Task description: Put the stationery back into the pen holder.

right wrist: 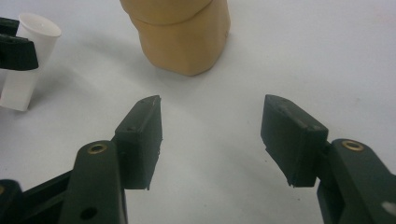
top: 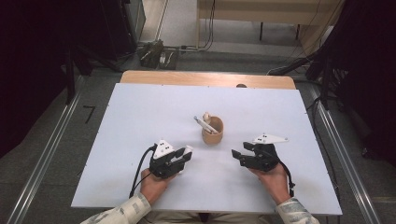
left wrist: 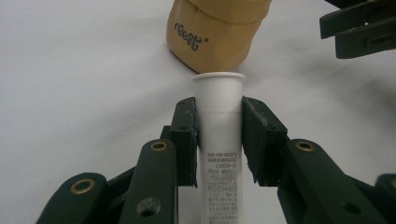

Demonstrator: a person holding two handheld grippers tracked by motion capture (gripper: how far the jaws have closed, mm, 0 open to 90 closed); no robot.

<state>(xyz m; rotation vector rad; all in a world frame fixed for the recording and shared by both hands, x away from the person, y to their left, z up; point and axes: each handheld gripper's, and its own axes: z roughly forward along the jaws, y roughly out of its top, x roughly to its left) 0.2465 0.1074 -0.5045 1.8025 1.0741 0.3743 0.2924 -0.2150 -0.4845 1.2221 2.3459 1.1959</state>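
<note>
**Left gripper view: white tube pinched, cup next**

Left gripper view shows the left gripper (left wrist: 219, 135) with both pads pressed on the white tube (left wrist: 218, 154), printed label toward the camera, flared end sticking out past the fingertips; tan cup (left wrist: 212, 35) sits at top centre, just beyond the tube end, apart from it.

High view: cup (top: 212, 131) at frame centre on the white table (top: 140, 112), already holding a pen-like item (top: 204, 124) and something pale that can't be made out; left gripper (top: 180, 158) lower left of it, right gripper (top: 239, 155) lower right.

Right gripper view: right gripper (right wrist: 212, 135) has jaws spread, nothing between them; cup (right wrist: 180, 35) ahead at top.

Likely step: drop the tube into the cup. Advice: lift clear of the rim first; tip the tube upright over the free side, away from the pen; release only once the lower end is inside; the cup looks light, so the right gripper could steady its wall.
</note>
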